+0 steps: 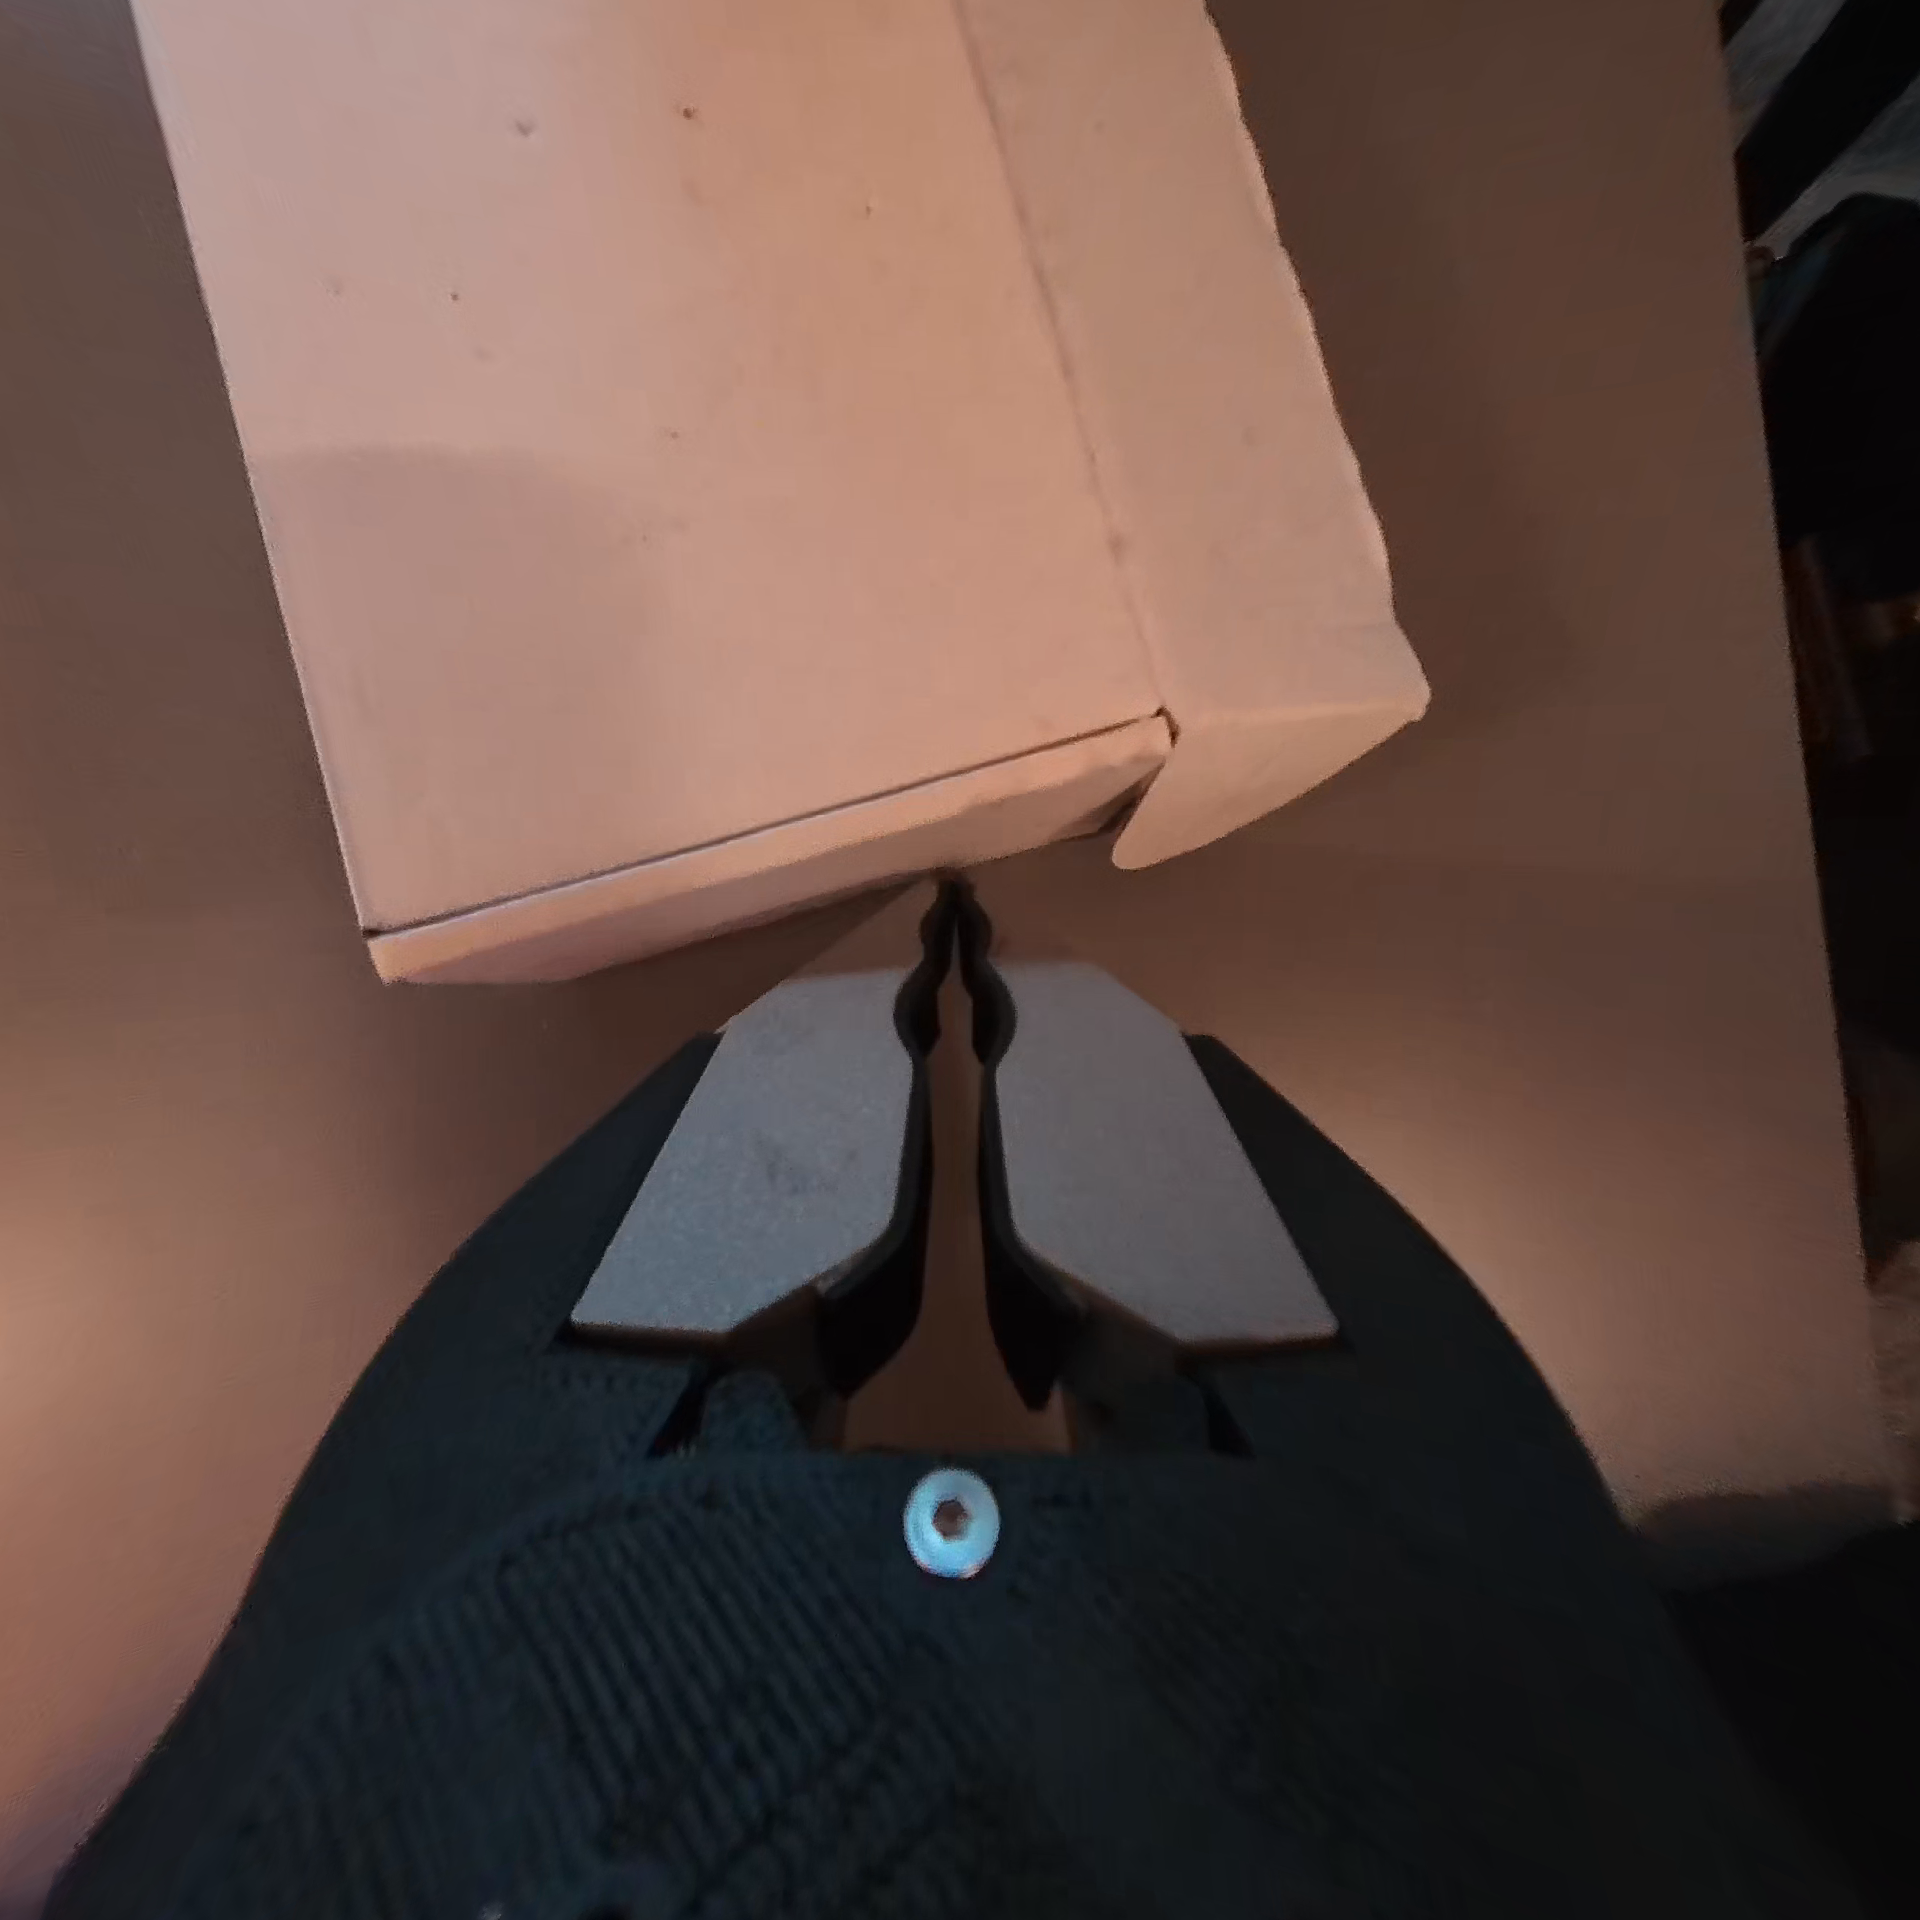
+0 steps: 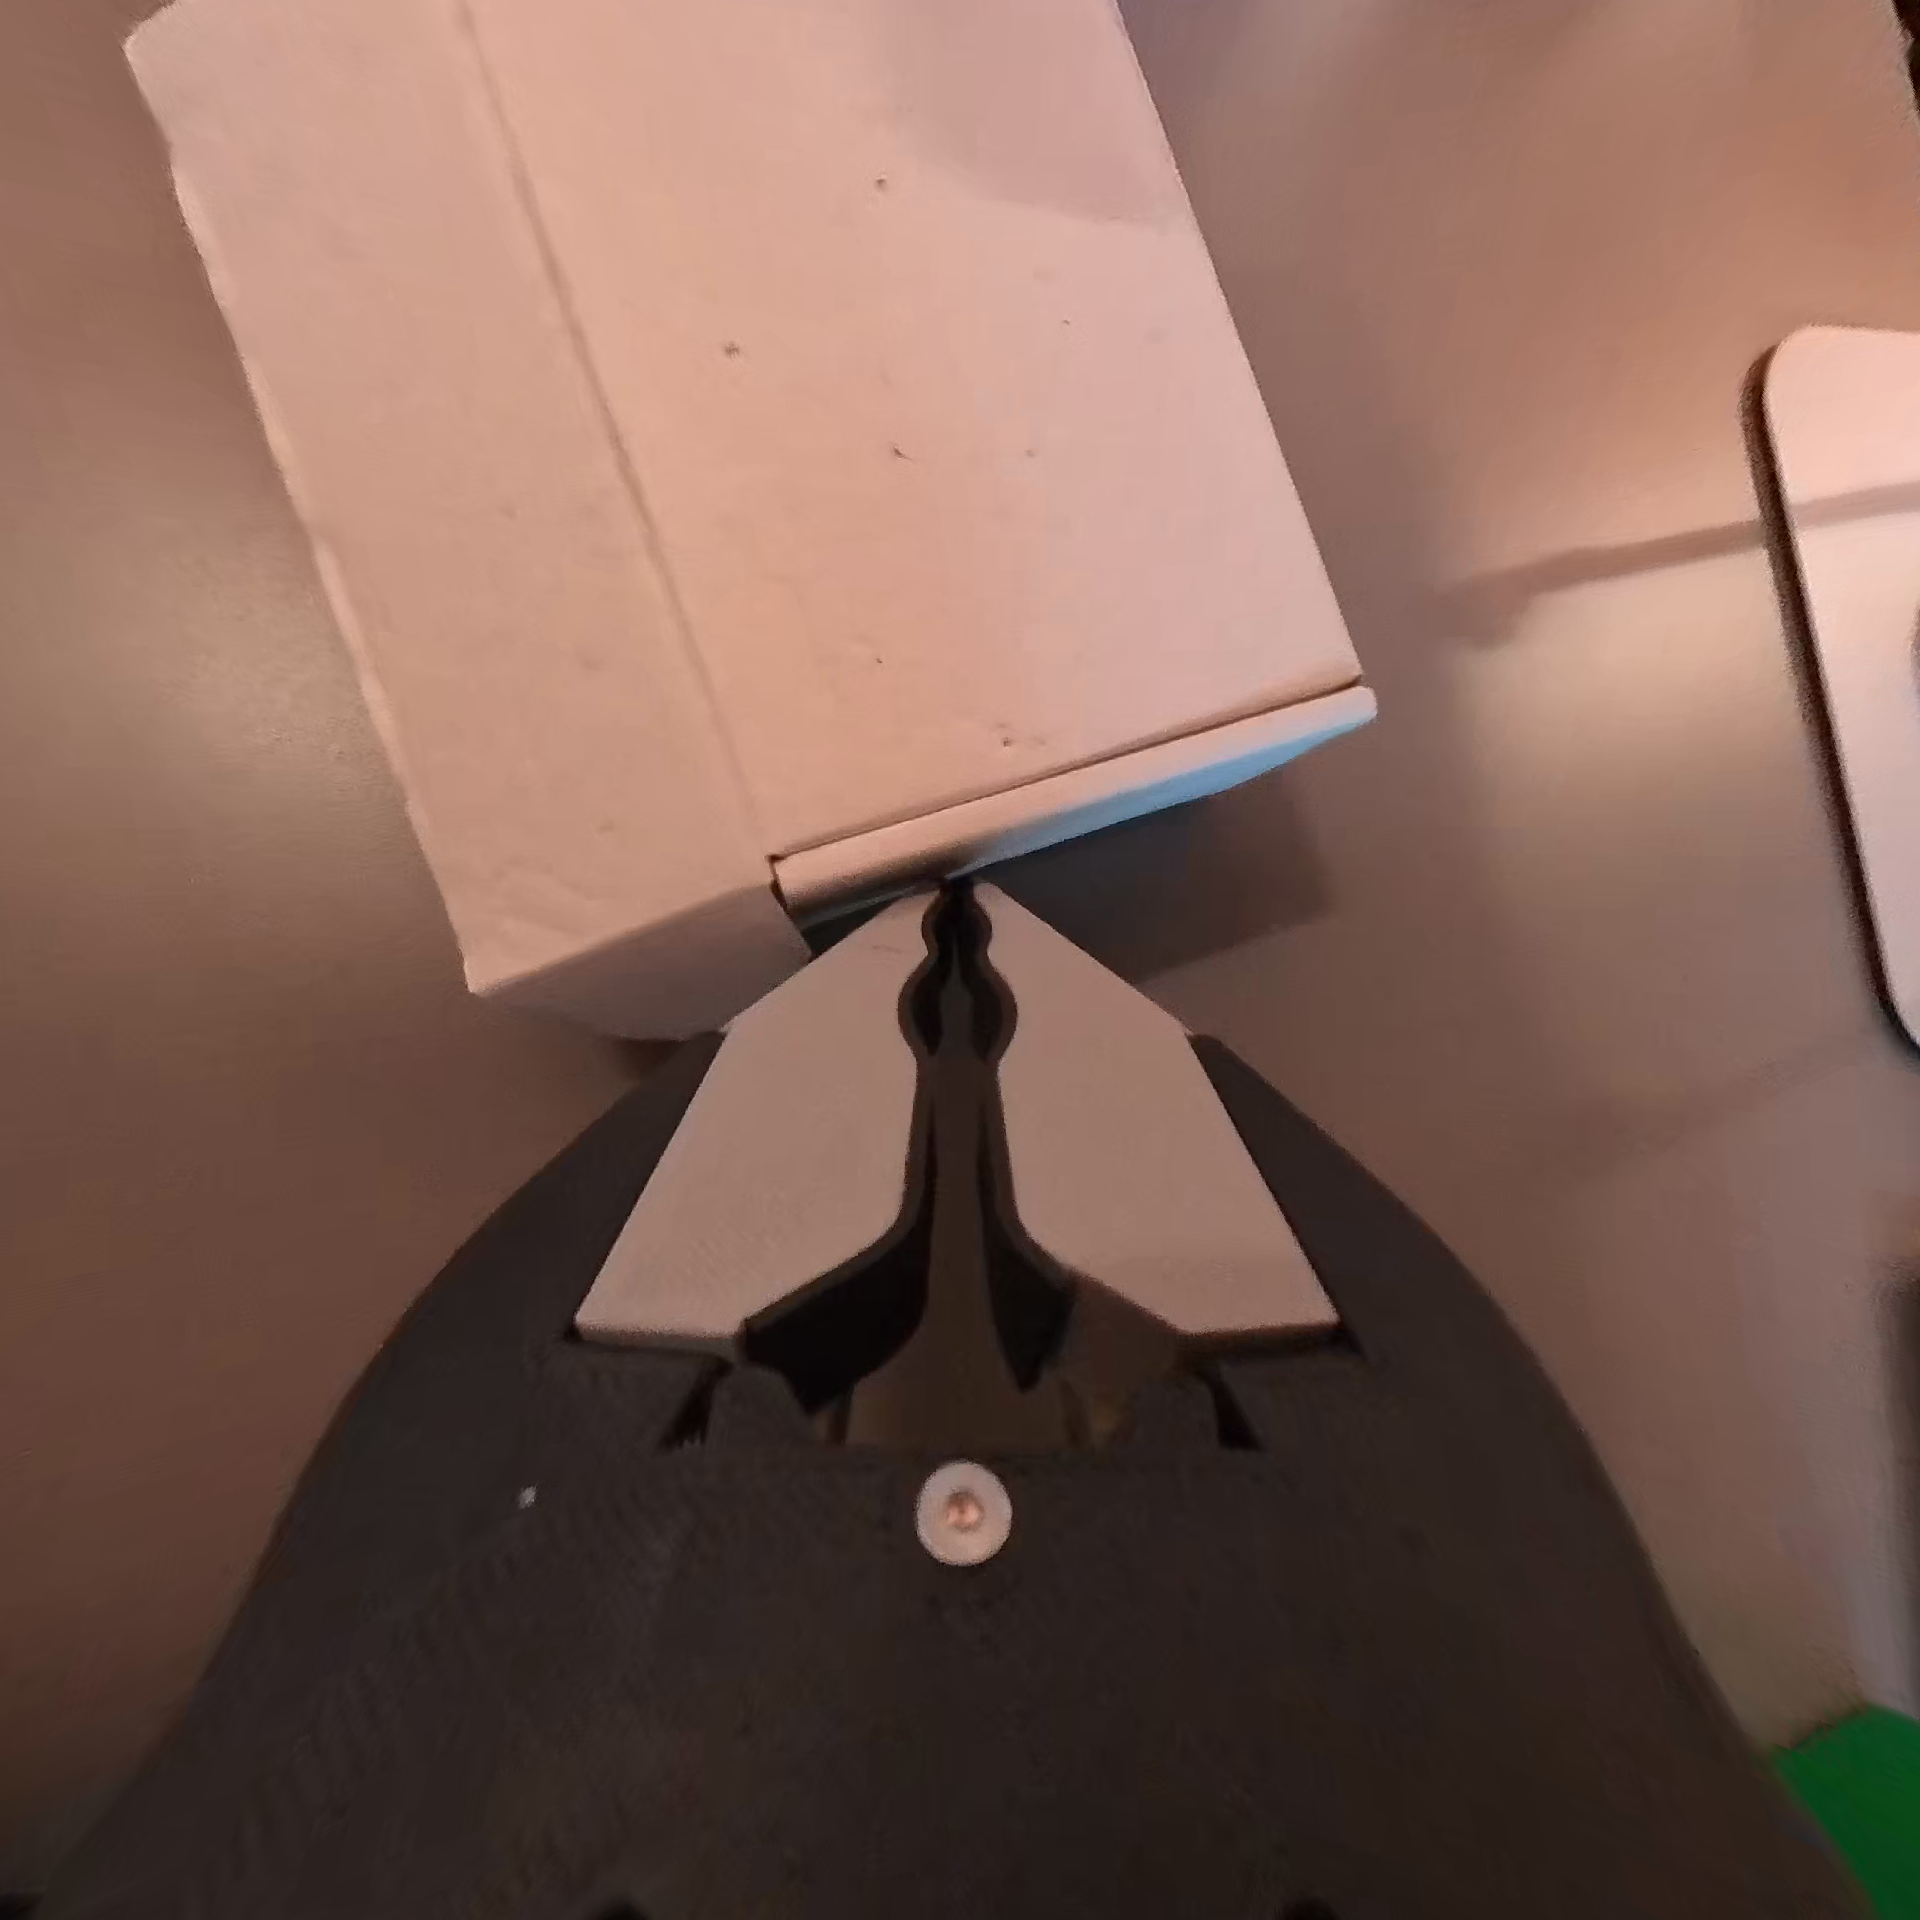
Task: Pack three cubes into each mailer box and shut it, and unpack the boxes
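Observation:
In the left wrist view a white mailer box (image 1: 675,468) lies on the brown table (image 1: 1507,1039), lid down. One side flap (image 1: 1278,727) sticks out at its right. My left gripper (image 1: 951,899) is shut, and its fingertips touch the lower edge of the box's front flap (image 1: 727,894). In the right wrist view a white mailer box (image 2: 883,468) lies with its lid down and a side panel (image 2: 468,623) folded at the left. My right gripper (image 2: 951,894) is shut, and its fingertips touch the lower edge of the front flap (image 2: 1091,800). I see no cubes.
A flat white thing with rounded corners (image 2: 1849,675) lies at the right edge of the right wrist view, and a green thing (image 2: 1860,1392) lies below it. In the left wrist view the table ends at the right in a dark area (image 1: 1849,623). My hands' fingertips stand some 15 centimeters from each other.

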### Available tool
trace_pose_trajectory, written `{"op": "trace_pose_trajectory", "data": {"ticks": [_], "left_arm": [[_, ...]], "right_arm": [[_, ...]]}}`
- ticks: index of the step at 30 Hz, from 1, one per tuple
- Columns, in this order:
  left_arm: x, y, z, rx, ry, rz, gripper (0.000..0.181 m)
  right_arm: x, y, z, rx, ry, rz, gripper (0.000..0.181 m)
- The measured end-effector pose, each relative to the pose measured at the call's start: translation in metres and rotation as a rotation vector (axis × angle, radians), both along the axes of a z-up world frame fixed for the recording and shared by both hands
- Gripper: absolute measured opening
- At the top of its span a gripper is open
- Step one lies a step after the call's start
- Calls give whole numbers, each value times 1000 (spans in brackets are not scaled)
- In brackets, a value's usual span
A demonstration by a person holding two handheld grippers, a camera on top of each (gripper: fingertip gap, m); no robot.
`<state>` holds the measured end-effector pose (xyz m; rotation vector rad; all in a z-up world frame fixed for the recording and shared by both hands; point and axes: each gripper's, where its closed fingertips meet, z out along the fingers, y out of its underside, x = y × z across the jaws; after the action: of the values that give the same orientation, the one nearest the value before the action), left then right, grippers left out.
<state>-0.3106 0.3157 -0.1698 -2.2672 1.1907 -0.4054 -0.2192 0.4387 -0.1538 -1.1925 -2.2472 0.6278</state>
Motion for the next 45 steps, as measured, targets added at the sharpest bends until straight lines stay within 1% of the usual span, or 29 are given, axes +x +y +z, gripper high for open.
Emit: {"op": "trace_pose_trajectory", "data": {"ticks": [3,5,7,11,14,17,21,23,25,27,29,30,32,34,36,39,41,43,45], "left_arm": [[0,-2,1,29,22,-28,0],[9,-11,9,3,-48,-68,0],[16,-16,21,3,-126,-97,0],[21,-19,50,67,-261,-123,0],[14,-13,69,146,-333,-89,0],[6,-10,74,160,-371,-53,0],[4,-9,68,108,-394,-31,0],[5,-9,66,84,-405,-29,0],[5,-10,68,76,-424,-28,0],[5,-10,73,73,-467,-29,2],[0,-7,75,66,-493,2,8],[-2,-6,77,55,-512,11,13],[-3,-7,82,42,-558,10,15],[-5,-7,90,62,-594,11,9],[-12,1,95,115,-598,55,15],[-19,6,106,154,-650,100,23],[-22,9,112,164,-689,124,34],[-25,12,114,174,-710,142,41],[-28,19,118,211,-726,164,48]], "right_arm": [[4,-7,3,-58,-11,43,0],[6,-10,11,-115,9,60,0],[5,-9,23,-151,66,58,0],[4,-9,49,-231,179,58,0],[2,-8,64,-271,249,49,0],[2,-12,70,-316,269,66,0],[4,-12,57,-304,213,71,0],[6,-14,55,-317,201,85,0],[11,-16,59,-326,208,102,0],[13,-16,71,-343,259,113,0],[19,-20,87,-396,307,141,0],[22,-21,98,-430,342,159,0],[28,-22,121,-498,439,184,0],[28,-14,141,-549,539,157,0],[23,-1,151,-563,611,95,0],[18,6,146,-550,621,54,0],[14,4,138,-542,594,55,25],[10,1,129,-519,573,61,30],[6,-5,119,-507,535,83,31]]}}
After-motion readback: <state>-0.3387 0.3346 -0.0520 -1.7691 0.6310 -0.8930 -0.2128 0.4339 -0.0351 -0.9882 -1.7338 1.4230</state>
